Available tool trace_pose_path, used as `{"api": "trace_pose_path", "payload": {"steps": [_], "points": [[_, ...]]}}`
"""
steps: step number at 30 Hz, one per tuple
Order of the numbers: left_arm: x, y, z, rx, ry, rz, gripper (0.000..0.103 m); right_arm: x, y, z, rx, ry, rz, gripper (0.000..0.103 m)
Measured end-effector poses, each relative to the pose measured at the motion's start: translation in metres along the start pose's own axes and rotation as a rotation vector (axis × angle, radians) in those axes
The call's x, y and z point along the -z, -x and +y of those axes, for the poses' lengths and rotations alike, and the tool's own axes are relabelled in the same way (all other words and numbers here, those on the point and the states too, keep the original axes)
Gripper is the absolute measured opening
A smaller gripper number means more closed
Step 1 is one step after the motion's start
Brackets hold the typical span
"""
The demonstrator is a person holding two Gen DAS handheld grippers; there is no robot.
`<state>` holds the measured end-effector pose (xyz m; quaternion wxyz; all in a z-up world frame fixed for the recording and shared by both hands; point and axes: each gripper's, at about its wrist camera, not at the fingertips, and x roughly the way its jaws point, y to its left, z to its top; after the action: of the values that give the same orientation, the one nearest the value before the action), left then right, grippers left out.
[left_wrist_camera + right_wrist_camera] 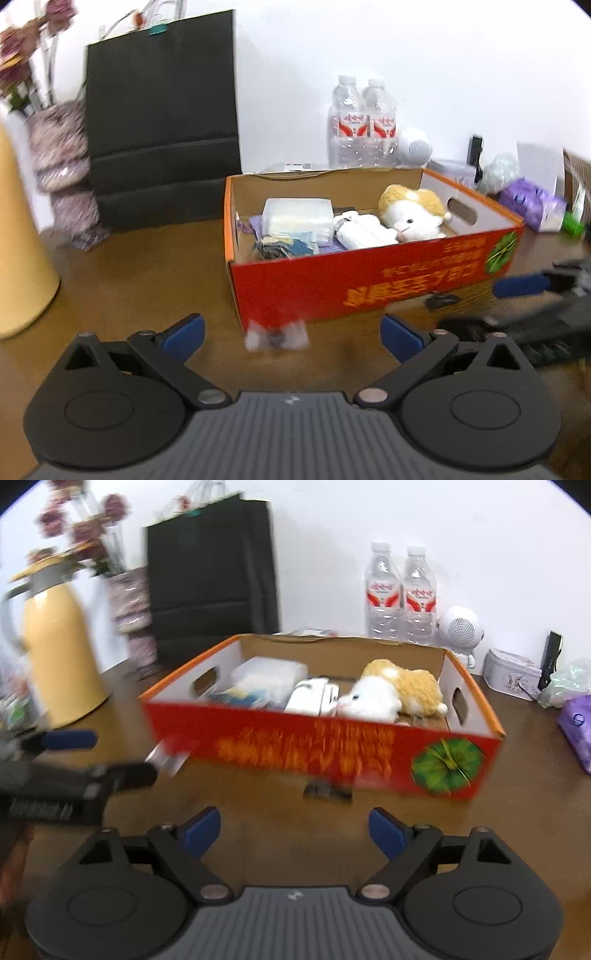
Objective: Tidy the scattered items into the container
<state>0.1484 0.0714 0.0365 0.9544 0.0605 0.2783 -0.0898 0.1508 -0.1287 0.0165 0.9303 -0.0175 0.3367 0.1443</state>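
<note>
A red cardboard box (369, 284) stands open on the brown table; it also shows in the right wrist view (295, 749). Inside lie a plush toy (410, 216), a clear plastic case (297, 216), a white item (364, 230) and a dark packet (284, 245). A small clear packet (277, 334) lies on the table just in front of the box, between my open left gripper's (293, 334) fingers. A small dark item (327, 790) lies by the box front, ahead of my open, empty right gripper (295, 830).
A black paper bag (162, 118), a patterned vase (64, 173) and a yellow jug (59, 642) stand at the back left. Two water bottles (400, 594), a white speaker (460, 627), a tin (511, 674) and a purple tissue pack (576, 731) sit at the back right.
</note>
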Motion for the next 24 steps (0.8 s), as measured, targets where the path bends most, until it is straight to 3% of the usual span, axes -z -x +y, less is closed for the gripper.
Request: {"api": "trace_pose_path", "payload": {"steps": [3, 8, 10, 12, 14, 19, 20, 22, 24], "points": [[0.001, -0.014, -0.001, 0.007, -0.038, 0.017, 0.103, -0.006, -0.03, 0.003, 0.087, -0.037, 0.028, 0.069], [0.005, -0.027, 0.006, 0.019, -0.006, 0.021, 0.098, 0.002, -0.039, -0.002, 0.121, -0.046, -0.003, 0.064], [0.006, -0.036, 0.009, 0.023, 0.0, 0.033, 0.093, 0.004, -0.037, -0.003, 0.126, -0.045, -0.014, 0.049], [0.006, -0.044, 0.01, 0.024, -0.011, 0.06, 0.076, 0.005, -0.037, -0.005, 0.113, -0.032, -0.02, 0.042], [0.008, -0.049, 0.014, 0.046, 0.014, 0.09, 0.066, 0.005, -0.036, -0.006, 0.101, -0.018, -0.022, 0.037], [0.008, -0.047, 0.015, 0.023, 0.029, 0.089, 0.051, 0.005, -0.033, -0.011, 0.079, -0.003, -0.021, 0.029], [0.008, -0.046, 0.015, 0.009, 0.037, 0.092, 0.04, 0.005, -0.032, -0.011, 0.077, -0.001, -0.018, 0.028], [0.008, -0.045, 0.015, 0.001, 0.047, 0.099, 0.037, 0.006, -0.03, -0.01, 0.071, 0.007, -0.012, 0.02], [0.008, -0.044, 0.014, -0.011, 0.047, 0.094, 0.031, 0.009, -0.027, -0.007, 0.075, 0.022, -0.013, 0.02]]}}
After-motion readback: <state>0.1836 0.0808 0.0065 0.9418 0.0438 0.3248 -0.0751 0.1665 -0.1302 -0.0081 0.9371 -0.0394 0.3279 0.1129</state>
